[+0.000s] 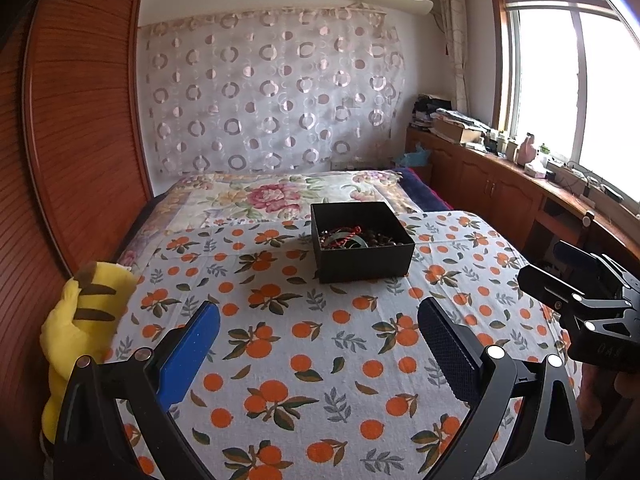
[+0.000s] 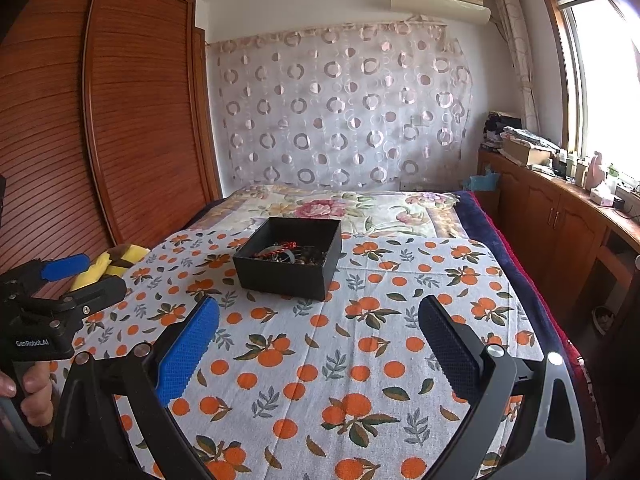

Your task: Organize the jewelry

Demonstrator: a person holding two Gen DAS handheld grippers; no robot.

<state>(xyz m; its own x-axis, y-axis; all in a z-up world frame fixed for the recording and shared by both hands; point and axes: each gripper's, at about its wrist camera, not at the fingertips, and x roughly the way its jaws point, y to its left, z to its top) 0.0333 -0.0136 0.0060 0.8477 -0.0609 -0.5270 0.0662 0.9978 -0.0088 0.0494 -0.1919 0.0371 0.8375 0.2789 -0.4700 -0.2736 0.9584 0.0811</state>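
Note:
A black open box (image 1: 366,262) sits on the orange-print cloth on the bed. It holds jewelry (image 1: 356,236): dark beads, a red cord and a pale bangle. The box also shows in the right wrist view (image 2: 286,276), with the jewelry (image 2: 288,254) inside. My left gripper (image 1: 320,312) is open and empty, well short of the box. My right gripper (image 2: 320,312) is open and empty, also short of the box. The right gripper shows at the right edge of the left wrist view (image 1: 536,264); the left one shows at the left edge of the right wrist view (image 2: 88,276).
A yellow striped plush toy (image 1: 80,320) lies at the bed's left edge, beside a wooden wardrobe (image 1: 80,120). A floral quilt (image 1: 272,196) covers the far bed. Wooden cabinets (image 1: 500,188) with clutter run along the right under the window.

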